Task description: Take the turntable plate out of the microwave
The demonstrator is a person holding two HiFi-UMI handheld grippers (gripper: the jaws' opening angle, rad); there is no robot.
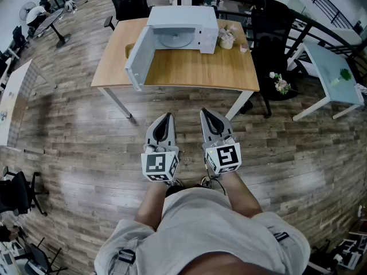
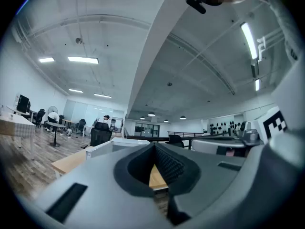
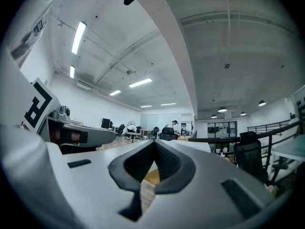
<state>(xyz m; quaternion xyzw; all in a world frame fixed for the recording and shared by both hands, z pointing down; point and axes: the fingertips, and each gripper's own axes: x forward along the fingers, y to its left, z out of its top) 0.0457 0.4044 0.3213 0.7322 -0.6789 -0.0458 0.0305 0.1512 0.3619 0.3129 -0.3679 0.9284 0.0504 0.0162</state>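
A white microwave stands at the far side of a wooden table, its door swung open to the left. Inside it lies the round glass turntable plate. My left gripper and right gripper are held side by side well short of the table, over the floor, pointing level toward it. Both are shut with nothing between the jaws. In the left gripper view the left gripper shows its tips meeting, and the right gripper looks the same in its own view.
A small flower pot sits on the table right of the microwave. Black office chairs stand beyond and right of the table. A pale blue table is at the right, another table at the left. Wood floor lies between me and the table.
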